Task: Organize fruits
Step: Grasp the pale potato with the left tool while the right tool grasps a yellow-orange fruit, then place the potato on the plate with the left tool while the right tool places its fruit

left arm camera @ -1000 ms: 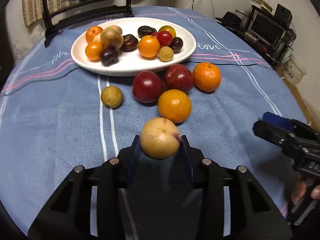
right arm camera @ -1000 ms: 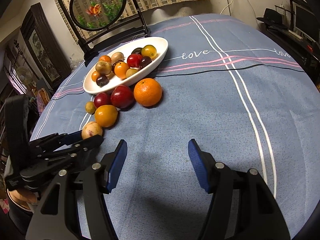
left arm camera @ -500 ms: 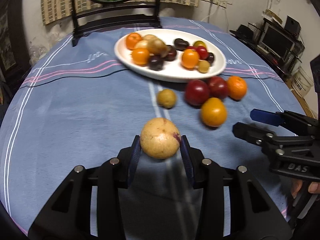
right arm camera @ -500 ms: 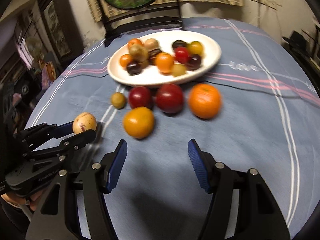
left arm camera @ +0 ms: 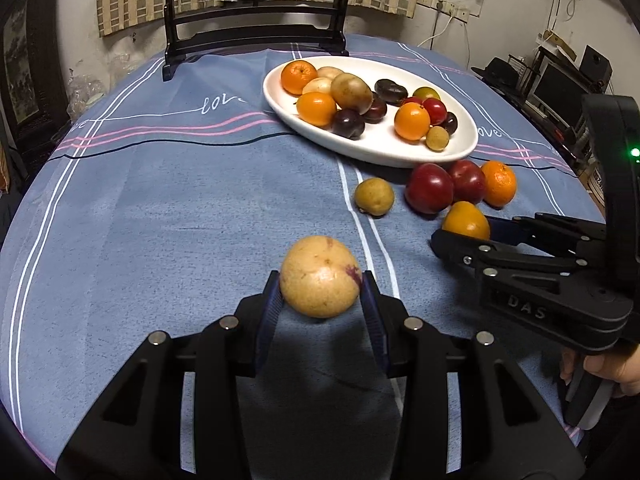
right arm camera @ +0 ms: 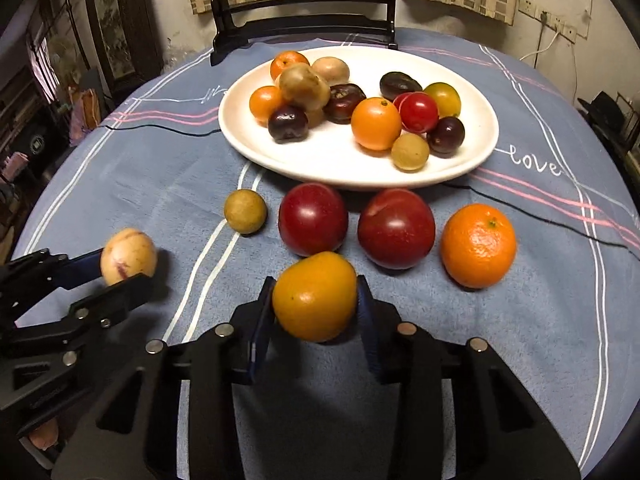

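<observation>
1. Fruits for sorting lie partly on the blue striped tablecloth (right arm camera: 540, 320) and partly in the white oval plate (right arm camera: 472, 160), which sits at 12 o'clock of the cloth in the right wrist view.
2. White oval plate: holds small oranges, dark plums, pale yellow fruits, a red fruit and a green-yellow fruit, grouped in two clusters.
3. Left gripper (left arm camera: 320, 300): jaws pinch a pale yellow fruit (left arm camera: 320, 276) with a purple blotch; both blue pads press its sides. The fruit hangs clear of the cloth, at 9 o'clock of the loose fruits.
4. Right gripper (right arm camera: 316, 304): jaws are closing, with a yellow-orange fruit (right arm camera: 315, 296) between them and both pads against its sides. It is at 6 o'clock of the loose row.
5. Loose row, just beside the plate's near rim:
   - mandarin orange (right arm camera: 478, 246), 3 o'clock end;
   - right red plum (right arm camera: 396, 228), centre;
   - left red plum (right arm camera: 313, 219), apart from its neighbour in this view;
   - small brown-green fruit (right arm camera: 245, 211), 9 o'clock end, on the white stripes.
6. A person's hand (left arm camera: 616, 376) holds the right gripper's handle at 4 o'clock in the left wrist view.
</observation>
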